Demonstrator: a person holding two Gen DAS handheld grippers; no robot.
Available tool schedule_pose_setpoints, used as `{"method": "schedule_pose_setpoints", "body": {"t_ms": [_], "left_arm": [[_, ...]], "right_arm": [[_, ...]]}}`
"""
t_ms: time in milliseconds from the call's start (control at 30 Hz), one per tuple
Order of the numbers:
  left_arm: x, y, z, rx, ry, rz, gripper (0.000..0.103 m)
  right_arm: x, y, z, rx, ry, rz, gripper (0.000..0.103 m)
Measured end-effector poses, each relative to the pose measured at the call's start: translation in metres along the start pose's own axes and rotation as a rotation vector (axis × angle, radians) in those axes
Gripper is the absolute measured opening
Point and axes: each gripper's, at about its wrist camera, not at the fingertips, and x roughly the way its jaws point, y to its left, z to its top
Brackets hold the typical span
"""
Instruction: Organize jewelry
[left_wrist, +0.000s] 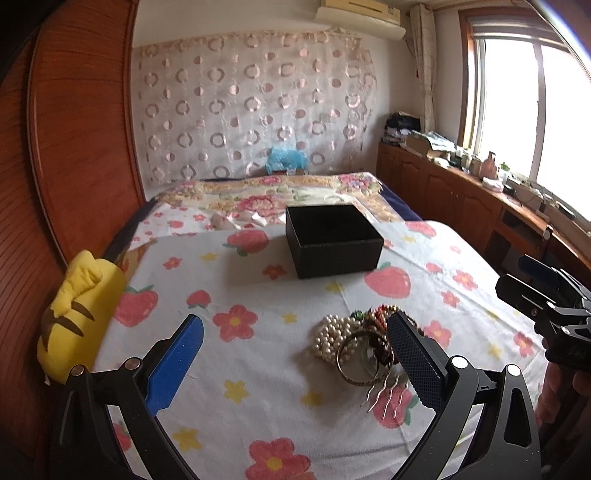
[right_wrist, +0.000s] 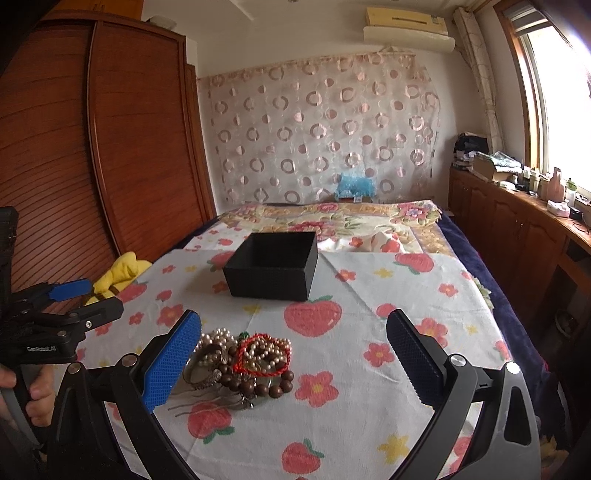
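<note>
Blue-padded, both the left gripper (left_wrist: 295, 332) and right gripper (right_wrist: 293, 328) gape wide, empty. Between them lies the tangled heap of pearl, wooden-bead and metal jewelry (right_wrist: 240, 363); beyond it, across bare strawberry-print bedsheet (left_wrist: 258, 387), stands the open black rectangular box (left_wrist: 334, 240).

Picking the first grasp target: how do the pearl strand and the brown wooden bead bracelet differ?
Colour: the pearl strand is cream and glossy; the wooden bead bracelet is dark brown.
Bead size: the pearls look small and tightly bunched; the wooden beads look bigger and fewer.
Position: the pearls lie on the side of the pile nearer the black box; the wooden beads lie at its near edge, toward the camera.
Shared: both lie in one tangled pile on the bedsheet, ungrasped.
</note>
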Motion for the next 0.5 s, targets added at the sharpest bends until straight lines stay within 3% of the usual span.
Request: {"method": "schedule_pose_setpoints", "body": {"t_ms": [200, 400, 500], "left_arm": [[0.016, 0.001, -0.008, 0.005, 0.051, -0.05, 0.097], [0.036, 0.004, -0.021, -0.021, 0.126, -0.12, 0.095], [0.044, 0.006, -0.025, -0.034, 0.155, -0.148, 0.085]], "right_arm": [[0.008, -0.001, -0.01, -0.016, 0.034, 0.021, 0.099], [0.022, -0.001, -0.025, -0.04, 0.093, 0.052, 0.09], [0.028, 0.0, -0.031, -0.049, 0.118, 0.062, 0.085]]}}
